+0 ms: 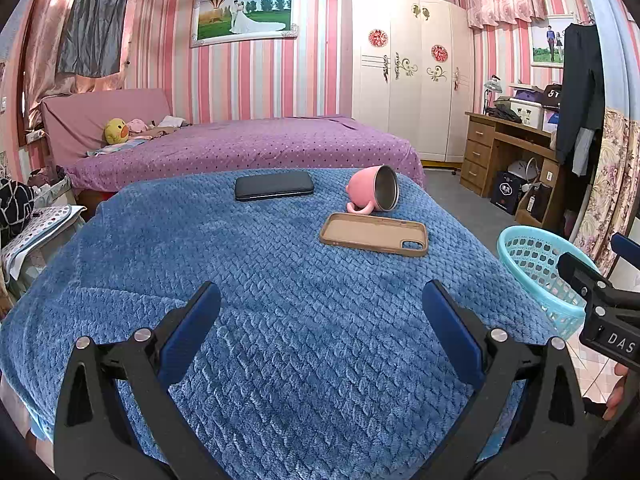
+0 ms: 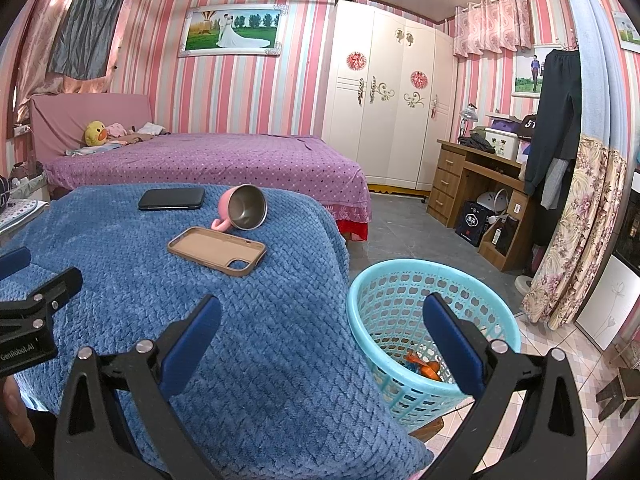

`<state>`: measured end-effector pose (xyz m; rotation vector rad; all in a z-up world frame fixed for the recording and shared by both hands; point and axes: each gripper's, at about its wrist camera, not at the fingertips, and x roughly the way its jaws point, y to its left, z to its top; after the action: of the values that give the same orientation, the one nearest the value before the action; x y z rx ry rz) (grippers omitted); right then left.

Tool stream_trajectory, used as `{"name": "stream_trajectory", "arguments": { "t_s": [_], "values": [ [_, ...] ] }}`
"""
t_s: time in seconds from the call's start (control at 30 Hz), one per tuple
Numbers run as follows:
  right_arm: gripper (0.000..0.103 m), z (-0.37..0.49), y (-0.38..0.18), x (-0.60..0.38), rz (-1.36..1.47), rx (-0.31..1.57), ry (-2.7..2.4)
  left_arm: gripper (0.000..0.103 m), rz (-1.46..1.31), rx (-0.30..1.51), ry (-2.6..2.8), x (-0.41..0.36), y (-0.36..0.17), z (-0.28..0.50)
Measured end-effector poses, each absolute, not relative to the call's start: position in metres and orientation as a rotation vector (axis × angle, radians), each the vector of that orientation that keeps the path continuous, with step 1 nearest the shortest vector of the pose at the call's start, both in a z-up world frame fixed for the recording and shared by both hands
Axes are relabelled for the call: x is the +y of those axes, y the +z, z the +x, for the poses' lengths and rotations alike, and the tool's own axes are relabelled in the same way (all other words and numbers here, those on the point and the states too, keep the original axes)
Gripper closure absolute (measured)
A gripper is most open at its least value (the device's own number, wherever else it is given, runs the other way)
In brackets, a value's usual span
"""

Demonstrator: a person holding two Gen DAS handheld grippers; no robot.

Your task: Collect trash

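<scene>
A turquoise basket [image 2: 434, 276] stands on the floor at the right edge of the blue-blanket table [image 2: 224, 320], with orange trash [image 2: 426, 366] at its bottom. The basket [image 1: 532, 256] also shows in the left wrist view. My right gripper [image 2: 322, 330] is open and holds nothing, straddling the blanket edge and the basket rim. My left gripper [image 1: 322, 316] is open and holds nothing over the near middle of the blanket. On the blanket lie a tan phone case [image 1: 374, 234], a tipped pink mug [image 1: 374, 194] and a black phone [image 1: 274, 186].
A purple bed [image 1: 248, 146] lies behind the table. A white wardrobe [image 1: 408, 68] and a cluttered wooden desk [image 1: 512, 152] stand at the right. A floral curtain [image 2: 576, 232] hangs at the far right. Boxes sit on the tiled floor by the desk.
</scene>
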<state>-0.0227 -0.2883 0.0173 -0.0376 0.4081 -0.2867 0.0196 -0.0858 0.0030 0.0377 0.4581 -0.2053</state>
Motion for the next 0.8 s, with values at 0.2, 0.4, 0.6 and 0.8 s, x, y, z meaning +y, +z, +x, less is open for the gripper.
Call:
{"name": "stream_trajectory", "arguments": {
  "t_s": [0.2,0.4,0.6,0.8],
  "values": [
    [0.005,-0.0225,0.0172,-0.2907,-0.035,0.412,-0.290,0.006,0.038,0.458,-0.205,-0.0857,0.0032,0.0198],
    [0.005,-0.0224,0.0174,-0.2907,-0.036,0.411,-0.290,0.006,0.038,0.459,-0.205,-0.0857,0.0031,0.0199],
    [0.005,-0.0220,0.0166,-0.2907,-0.036,0.412,-0.290,0.005,0.038,0.459,-0.205,-0.0856,0.0032,0.0200],
    [0.005,-0.0220,0.0167,-0.2908,-0.035,0.412,-0.290,0.006,0.038,0.458,-0.205,-0.0855,0.0032,0.0200]
  ]
}}
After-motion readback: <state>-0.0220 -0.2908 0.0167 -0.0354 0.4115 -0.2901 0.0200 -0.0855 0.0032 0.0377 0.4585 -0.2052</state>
